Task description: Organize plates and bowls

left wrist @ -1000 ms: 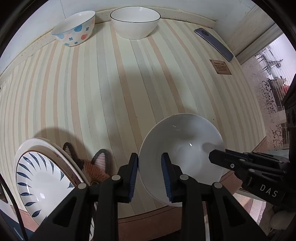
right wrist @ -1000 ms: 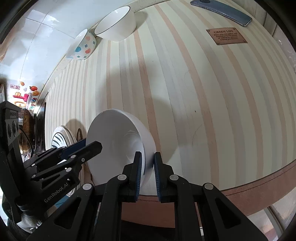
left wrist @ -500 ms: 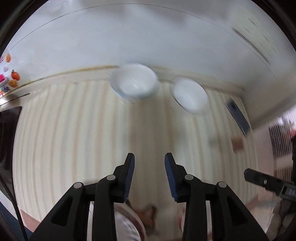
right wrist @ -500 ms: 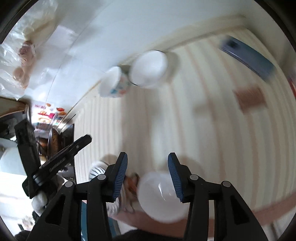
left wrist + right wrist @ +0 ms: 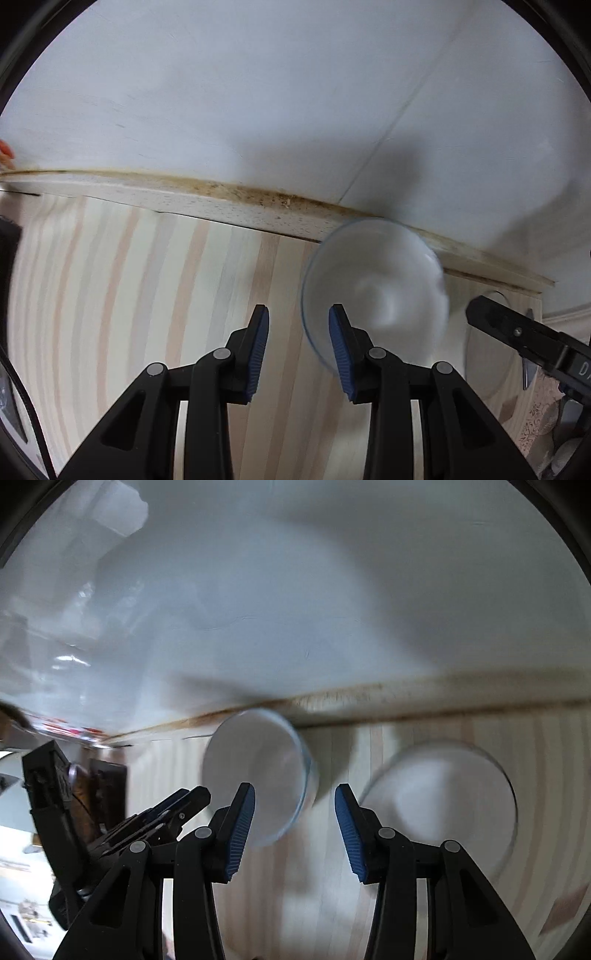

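Both views are motion-blurred. In the left wrist view a white bowl with a bluish rim [image 5: 373, 291] stands near the back ledge. My left gripper [image 5: 298, 350] is open, and the bowl's near-left rim shows just inside its right finger. The curved edge of a second bowl [image 5: 476, 369] shows to the right, behind my right gripper's tip [image 5: 517, 332]. In the right wrist view the bluish-rimmed bowl [image 5: 258, 771] is ahead on the left and a dark-rimmed white bowl [image 5: 439, 801] on the right. My right gripper [image 5: 295, 830] is open and faces the gap between them, holding nothing.
The striped countertop [image 5: 147, 295] ends at a pale back ledge with a brown grimy seam [image 5: 240, 192] under a white wall. A brown label [image 5: 565, 908] lies at the right. The left gripper's body [image 5: 147, 823] sits at lower left in the right wrist view.
My right gripper let go of the plain white bowl at the front edge and opened. Both grippers swung from the plates across the counter to the two bowls by the wall.
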Available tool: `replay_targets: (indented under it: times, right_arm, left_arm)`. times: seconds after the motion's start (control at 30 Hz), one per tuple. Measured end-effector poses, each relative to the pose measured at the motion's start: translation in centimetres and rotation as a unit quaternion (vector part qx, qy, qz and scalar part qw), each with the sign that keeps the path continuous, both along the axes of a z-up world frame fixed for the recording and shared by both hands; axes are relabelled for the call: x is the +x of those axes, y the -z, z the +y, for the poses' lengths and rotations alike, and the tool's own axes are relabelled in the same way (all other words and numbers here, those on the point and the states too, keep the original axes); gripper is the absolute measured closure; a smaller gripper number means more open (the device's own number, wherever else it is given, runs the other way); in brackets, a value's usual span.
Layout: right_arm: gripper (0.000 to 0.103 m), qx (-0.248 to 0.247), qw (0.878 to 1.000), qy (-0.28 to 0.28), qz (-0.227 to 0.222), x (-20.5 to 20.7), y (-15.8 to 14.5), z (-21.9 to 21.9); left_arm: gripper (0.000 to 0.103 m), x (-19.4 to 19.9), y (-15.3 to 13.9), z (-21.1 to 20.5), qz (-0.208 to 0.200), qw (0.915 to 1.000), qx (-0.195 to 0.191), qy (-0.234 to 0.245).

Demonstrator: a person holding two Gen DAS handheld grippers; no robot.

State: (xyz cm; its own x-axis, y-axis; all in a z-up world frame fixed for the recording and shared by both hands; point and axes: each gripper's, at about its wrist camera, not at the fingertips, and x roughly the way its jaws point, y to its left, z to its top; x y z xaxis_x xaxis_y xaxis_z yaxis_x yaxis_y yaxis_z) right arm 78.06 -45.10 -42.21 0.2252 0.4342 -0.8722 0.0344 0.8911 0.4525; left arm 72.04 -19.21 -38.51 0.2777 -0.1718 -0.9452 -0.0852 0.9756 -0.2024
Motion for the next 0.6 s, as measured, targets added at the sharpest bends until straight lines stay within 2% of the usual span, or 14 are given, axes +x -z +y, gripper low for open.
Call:
replay_targets:
  times: [0.07,0.1,0.13,0.17,0.2,0.33,0.6]
  right_arm:
    - [0.061,-0.015,1.0,-0.01,0.007,1.4,1.4,0.7]
    - [0.069,-0.021,1.0,-0.017,0.012,2.0,2.2,1.2]
    - [0.075,-0.027,0.999,-0.023,0.014,2.3,2.8,1.5]
    - [0.079,-0.032,0.999,-0.032,0.014,2.4,3.2,1.9]
    - [0.089,-0.04,0.998,-0.04,0.013,2.2,3.6,2.1]
    - [0.09,-0.079,0.995,-0.065,0.001,2.7,4.0,3.6]
    - [0.091,-0.067,0.996,-0.062,-0.001,1.2,2.2,2.8]
  left_arm:
    - [0.072,0.8,1.4,0.1,0.01,0.9999,-0.007,0.001]
    - [0.072,1.2,2.2,0.1,0.015,0.9998,-0.012,0.005]
    - [0.076,1.3,2.5,0.0,0.017,0.9997,-0.014,0.008]
    - [0.086,1.4,3.0,-0.1,0.018,0.9996,-0.015,0.013]
    - [0.087,1.3,3.2,-0.2,0.019,0.9996,-0.016,0.016]
    - [0.088,0.5,3.2,-0.6,0.014,0.9996,0.0,0.024]
    - [0.088,-2.4,1.1,-0.2,0.004,0.9996,0.001,0.029]
